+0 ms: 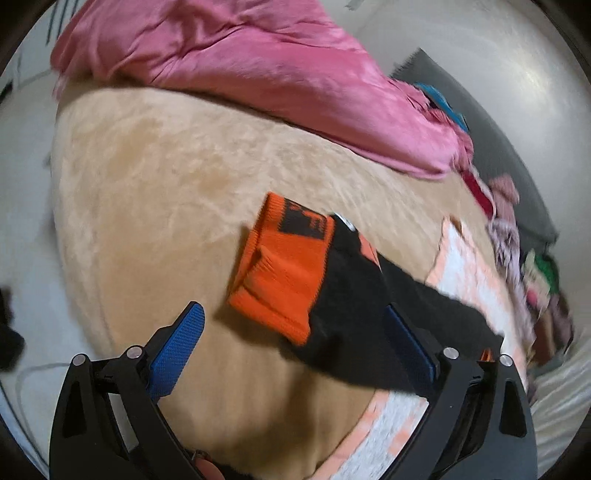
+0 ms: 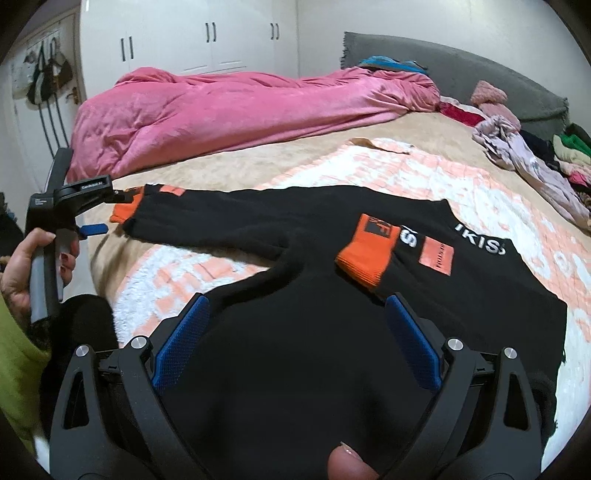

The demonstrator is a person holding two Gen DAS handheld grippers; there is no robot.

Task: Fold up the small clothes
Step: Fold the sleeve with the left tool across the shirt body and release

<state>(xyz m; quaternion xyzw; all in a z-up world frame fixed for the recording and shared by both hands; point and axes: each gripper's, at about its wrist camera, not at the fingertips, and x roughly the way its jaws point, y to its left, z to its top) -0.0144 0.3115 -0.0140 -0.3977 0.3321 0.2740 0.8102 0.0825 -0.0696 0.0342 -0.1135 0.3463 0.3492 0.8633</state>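
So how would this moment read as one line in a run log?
step: fold sweater | right sleeve: folded in | left gripper: open over left cuff | right gripper: open above hem

Clearance and obstructions, bed surface

Open tan bedspread (image 1: 155,192) lies clear to the left of the orange cuff (image 1: 280,269); a heaped pink duvet (image 2: 229,107) blocks the far side along its length; loose clothes pile (image 2: 524,151) crowds the right edge by the grey headboard (image 2: 480,70). The black sweater (image 2: 295,332) covers the near middle over a peach-and-white blanket (image 2: 461,177). White wardrobe (image 2: 207,33) stands well beyond the bed. Left gripper (image 2: 94,229) occupies the sleeve end.
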